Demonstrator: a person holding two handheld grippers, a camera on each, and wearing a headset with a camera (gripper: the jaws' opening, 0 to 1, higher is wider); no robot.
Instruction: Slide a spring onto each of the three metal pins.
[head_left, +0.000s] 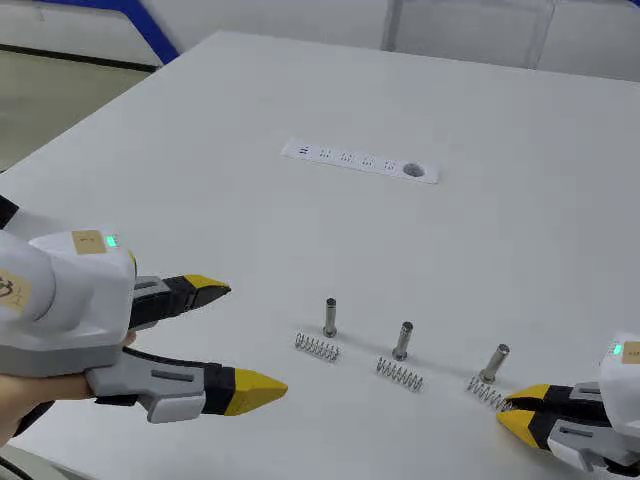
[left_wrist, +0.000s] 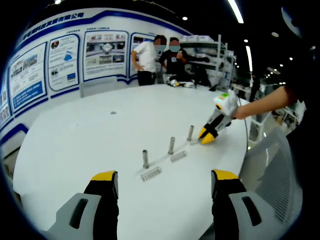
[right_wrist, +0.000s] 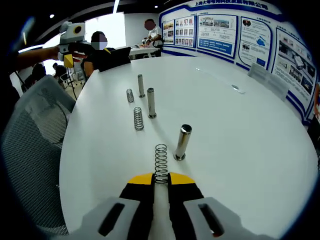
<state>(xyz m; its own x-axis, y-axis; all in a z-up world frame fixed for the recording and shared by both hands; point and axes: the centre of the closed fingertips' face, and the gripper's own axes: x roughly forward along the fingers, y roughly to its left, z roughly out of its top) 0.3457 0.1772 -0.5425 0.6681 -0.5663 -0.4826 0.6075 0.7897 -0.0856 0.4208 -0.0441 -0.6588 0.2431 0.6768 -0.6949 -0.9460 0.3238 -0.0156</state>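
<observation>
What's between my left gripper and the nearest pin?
A loose spring lying just short of that pin; otherwise bare table, seen in the left gripper view.

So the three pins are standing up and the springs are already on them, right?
No. The pins do stand up, but the springs are not on them yet: each lies on the table beside its pin, as the head view shows.

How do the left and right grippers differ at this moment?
The left gripper is open, jaws wide apart; the right gripper is shut on the end of a spring. The left gripper holds nothing and sits off from the parts; the right gripper sits close to the end pin. Both have yellow jaw tips.
</observation>
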